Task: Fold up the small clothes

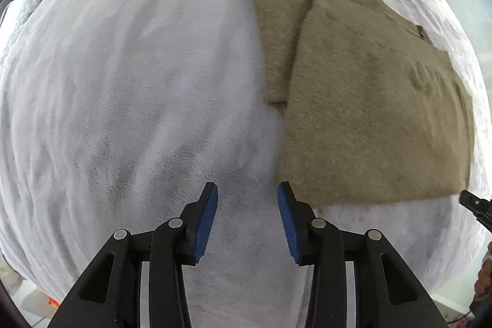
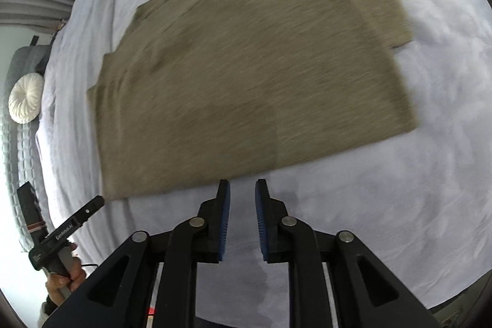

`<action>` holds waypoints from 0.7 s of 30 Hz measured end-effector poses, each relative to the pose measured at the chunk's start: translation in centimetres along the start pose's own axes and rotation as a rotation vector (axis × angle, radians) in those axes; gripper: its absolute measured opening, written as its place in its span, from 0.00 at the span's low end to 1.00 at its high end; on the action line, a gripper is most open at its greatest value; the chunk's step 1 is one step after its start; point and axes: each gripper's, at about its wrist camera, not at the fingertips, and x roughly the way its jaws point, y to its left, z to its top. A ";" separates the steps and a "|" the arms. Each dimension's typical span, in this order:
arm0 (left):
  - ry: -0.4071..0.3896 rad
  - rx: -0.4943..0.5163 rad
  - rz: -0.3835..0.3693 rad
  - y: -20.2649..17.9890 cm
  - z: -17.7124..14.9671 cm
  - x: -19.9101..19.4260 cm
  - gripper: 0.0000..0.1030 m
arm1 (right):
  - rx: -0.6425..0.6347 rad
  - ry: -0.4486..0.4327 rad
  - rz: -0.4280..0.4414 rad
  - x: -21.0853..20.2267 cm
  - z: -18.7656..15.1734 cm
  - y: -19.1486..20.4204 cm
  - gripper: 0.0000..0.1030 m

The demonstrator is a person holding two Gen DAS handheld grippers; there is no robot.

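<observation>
An olive shirt (image 2: 246, 60) lies flat on the pale bed (image 2: 384, 189), partly folded, one sleeve tucked along its side. The left claw (image 1: 247, 192) hovers over bare bedding just beside the shirt's near corner, its jaws wide apart and empty. The right claw (image 2: 243, 189) hangs just near of the shirt's near edge, jaws apart, holding nothing. A round white cushion (image 2: 26, 97) sits far left.

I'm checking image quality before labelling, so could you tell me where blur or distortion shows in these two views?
Left wrist view: the olive T-shirt smears near the right edge, its print unreadable; fisheye bulges the grey bedspread; the left gripper is sharp. Right wrist view: the shirt's edges streak with motion blur, while the right gripper stays crisp.
</observation>
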 end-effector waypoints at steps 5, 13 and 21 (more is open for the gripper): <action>-0.012 0.017 -0.006 -1.9 -0.6 -0.4 0.88 | -0.042 0.019 0.022 0.8 -1.4 3.1 0.51; -0.006 0.029 0.075 -1.6 -1.1 -0.4 1.00 | -0.076 0.066 0.056 2.9 -2.2 6.4 0.62; -0.023 -0.015 0.116 -0.3 -0.8 -0.8 1.00 | -0.001 0.129 0.176 5.7 -2.6 7.9 0.63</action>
